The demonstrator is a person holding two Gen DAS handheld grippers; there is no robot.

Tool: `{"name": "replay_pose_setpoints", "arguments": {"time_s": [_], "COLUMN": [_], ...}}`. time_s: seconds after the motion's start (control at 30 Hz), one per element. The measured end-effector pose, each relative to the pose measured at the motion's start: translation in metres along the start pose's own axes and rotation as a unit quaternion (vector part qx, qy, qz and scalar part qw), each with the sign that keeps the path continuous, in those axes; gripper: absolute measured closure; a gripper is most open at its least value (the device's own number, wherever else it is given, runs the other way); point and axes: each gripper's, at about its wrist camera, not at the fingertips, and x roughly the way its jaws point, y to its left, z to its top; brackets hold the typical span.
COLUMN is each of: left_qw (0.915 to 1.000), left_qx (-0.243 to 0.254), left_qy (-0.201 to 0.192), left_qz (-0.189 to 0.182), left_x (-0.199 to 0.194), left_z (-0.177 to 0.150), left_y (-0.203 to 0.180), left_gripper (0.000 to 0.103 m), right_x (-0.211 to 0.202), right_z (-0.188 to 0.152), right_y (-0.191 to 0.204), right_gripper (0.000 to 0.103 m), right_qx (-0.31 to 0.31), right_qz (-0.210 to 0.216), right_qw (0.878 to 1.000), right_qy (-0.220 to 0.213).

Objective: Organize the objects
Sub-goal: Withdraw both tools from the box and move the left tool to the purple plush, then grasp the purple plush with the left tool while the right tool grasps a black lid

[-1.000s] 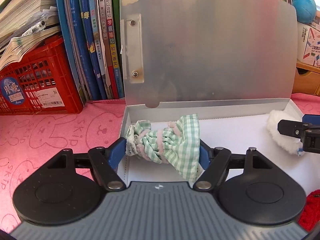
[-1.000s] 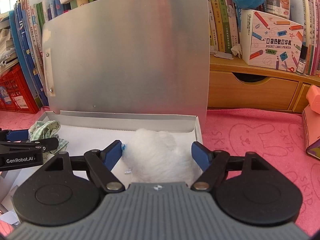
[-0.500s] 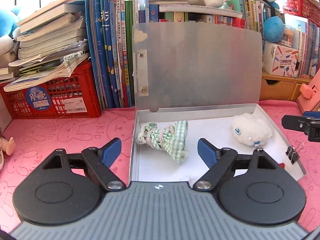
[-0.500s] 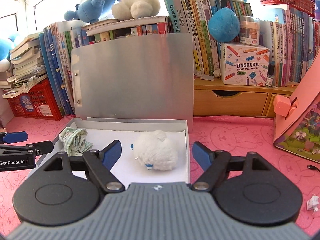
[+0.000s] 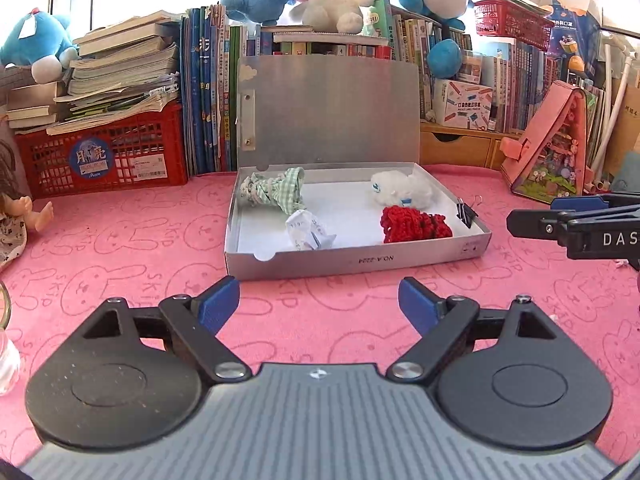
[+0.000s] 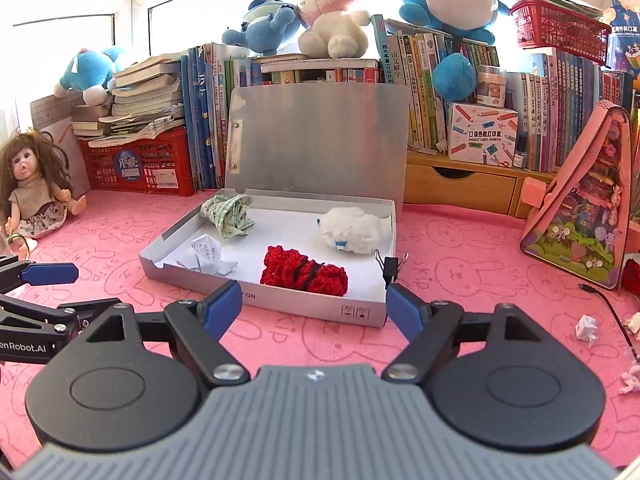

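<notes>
An open silver box (image 5: 360,262) (image 6: 304,303) with its lid upright sits on the pink mat. Inside lie a green checked cloth (image 5: 276,192) (image 6: 230,214), a white fluffy toy (image 5: 402,190) (image 6: 352,229), a red knitted piece (image 5: 414,224) (image 6: 304,272) and a crumpled paper (image 5: 308,234) (image 6: 206,256). A black binder clip (image 5: 466,214) (image 6: 390,266) sits on the box's right rim. My left gripper (image 5: 319,304) is open and empty, in front of the box. My right gripper (image 6: 314,307) is open and empty, near the box's front right corner.
Books, a red crate (image 5: 104,152) and plush toys line the back. A doll (image 6: 34,188) sits at the left. A pink house-shaped toy (image 6: 584,216) stands at the right. A crumpled paper (image 6: 586,328) and a cable lie on the mat at the right.
Both grippers let go of the checked cloth and the white toy inside the box and pulled back toward me. The box's whole interior now shows.
</notes>
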Motion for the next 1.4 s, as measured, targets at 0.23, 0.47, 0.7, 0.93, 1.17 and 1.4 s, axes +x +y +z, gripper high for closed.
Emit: {"name": "replay_pose_setpoints", "arguments": {"time_s": [0.23, 0.47, 0.7, 0.93, 1.17, 1.4], "left_qw": [0.9996, 0.9991, 0.9992, 0.9993, 0.9995, 0.9995], "left_qx": [-0.003, -0.018, 0.008, 0.021, 0.013, 0.013], "left_qy": [-0.012, -0.018, -0.015, -0.007, -0.009, -0.008], "left_qz": [-0.023, -0.035, -0.036, -0.030, -0.028, -0.028], "left_x": [-0.039, -0.053, -0.049, -0.041, -0.036, -0.032], "left_z": [-0.047, -0.070, -0.083, -0.091, -0.091, -0.092], "left_y": [-0.013, -0.021, -0.039, -0.046, -0.045, -0.046], "left_gripper": [0.011, 0.010, 0.010, 0.010, 0.010, 0.011], "right_x": [-0.034, -0.046, -0.049, -0.048, -0.049, -0.052], "right_z": [-0.047, -0.091, -0.117, -0.135, -0.142, -0.144], "right_y": [0.007, 0.013, 0.015, 0.015, 0.017, 0.013], "right_gripper": [0.015, 0.015, 0.015, 0.015, 0.017, 0.029], "right_qx": [-0.003, 0.005, 0.013, 0.033, 0.035, 0.059], "right_qz": [-0.014, -0.040, -0.066, -0.075, -0.079, -0.090], "right_qw": [1.000, 0.999, 0.998, 0.996, 0.996, 0.994], "right_qy": [-0.007, -0.002, 0.005, 0.021, 0.017, 0.004]}}
